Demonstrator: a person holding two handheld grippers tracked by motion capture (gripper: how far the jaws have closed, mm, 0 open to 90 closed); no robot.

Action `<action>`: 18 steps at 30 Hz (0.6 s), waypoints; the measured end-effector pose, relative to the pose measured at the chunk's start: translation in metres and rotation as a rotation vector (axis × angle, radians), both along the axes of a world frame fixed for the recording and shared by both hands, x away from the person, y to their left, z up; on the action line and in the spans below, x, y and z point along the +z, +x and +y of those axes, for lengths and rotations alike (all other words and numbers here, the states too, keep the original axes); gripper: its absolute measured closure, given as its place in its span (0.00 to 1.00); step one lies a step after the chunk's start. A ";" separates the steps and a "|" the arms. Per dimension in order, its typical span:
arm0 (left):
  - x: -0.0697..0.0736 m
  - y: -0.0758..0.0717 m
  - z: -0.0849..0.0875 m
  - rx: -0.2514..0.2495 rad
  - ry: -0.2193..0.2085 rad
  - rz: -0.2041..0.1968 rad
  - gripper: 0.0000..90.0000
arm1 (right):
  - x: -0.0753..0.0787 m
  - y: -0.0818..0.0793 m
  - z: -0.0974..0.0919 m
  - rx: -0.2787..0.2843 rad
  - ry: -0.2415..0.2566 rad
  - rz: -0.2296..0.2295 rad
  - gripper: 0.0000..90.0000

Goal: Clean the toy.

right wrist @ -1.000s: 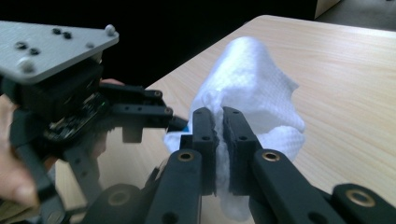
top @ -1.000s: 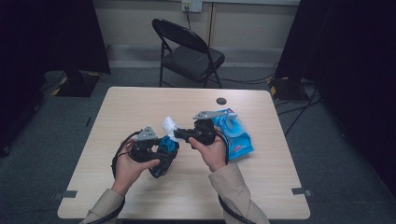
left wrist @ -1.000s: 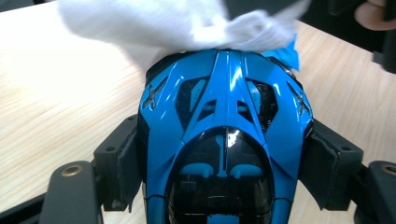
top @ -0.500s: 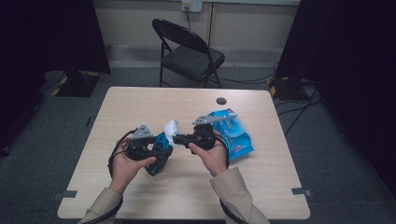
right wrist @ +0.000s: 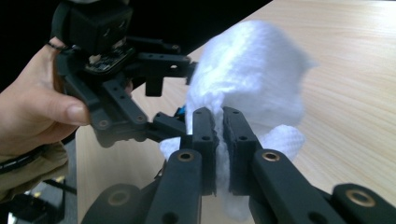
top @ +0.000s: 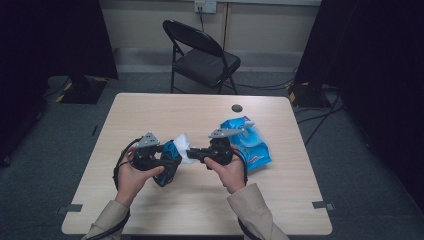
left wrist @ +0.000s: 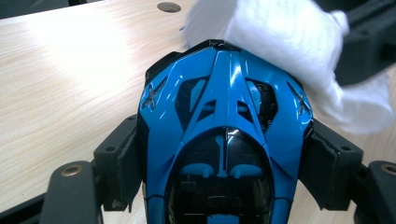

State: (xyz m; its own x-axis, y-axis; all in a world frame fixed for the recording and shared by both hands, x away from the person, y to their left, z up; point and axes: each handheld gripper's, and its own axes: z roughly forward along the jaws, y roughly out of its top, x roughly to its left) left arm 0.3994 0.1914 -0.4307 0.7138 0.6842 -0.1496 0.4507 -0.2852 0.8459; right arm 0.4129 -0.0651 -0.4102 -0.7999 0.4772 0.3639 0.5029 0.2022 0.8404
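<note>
The left claw (left wrist: 224, 154) grips a glossy blue-and-black plastic toy car (left wrist: 224, 140) across its body: in the left gripper view the two black pads press on the car's flanks at lower left and lower right of the frame, with the car's nose toward the top. The right claw (right wrist: 218, 140) is closed almost fully on a crumpled white cloth wipe (right wrist: 252, 79); in the right gripper view the two jaws stand nearly parallel at lower centre with a thin fold of the wipe pinched between them, and the bulk of the wipe bulges above the jaw tips. In the left gripper view the wipe (left wrist: 289, 51) lies against the car's front edge at upper right of the frame. In the high view the left claw (top: 172, 159) and right claw (top: 192, 154) meet at centre frame, with the car (top: 169, 157) and the wipe (top: 183, 147) between the two hands, above the light wood-grain bench (top: 200, 115). A blue plastic wipe packet (top: 250, 142) lies on the bench just right of the right hand. A small dark round disc (top: 237, 108) sits on the bench toward its far edge. A black folding chair (top: 202, 57) stands on the floor beyond the bench, at upper centre.
</note>
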 end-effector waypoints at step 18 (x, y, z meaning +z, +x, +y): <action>0.005 -0.011 -0.028 -0.104 0.006 -0.014 0.27 | 0.026 0.034 0.004 -0.133 0.046 -0.016 0.95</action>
State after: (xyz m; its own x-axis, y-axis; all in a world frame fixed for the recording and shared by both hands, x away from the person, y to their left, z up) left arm 0.3881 0.1633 -0.4260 0.7832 0.6068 -0.1355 0.4066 -0.3351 0.8499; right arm 0.4465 -0.0607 -0.3839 -0.7367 0.5626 0.3752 0.5089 0.0958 0.8555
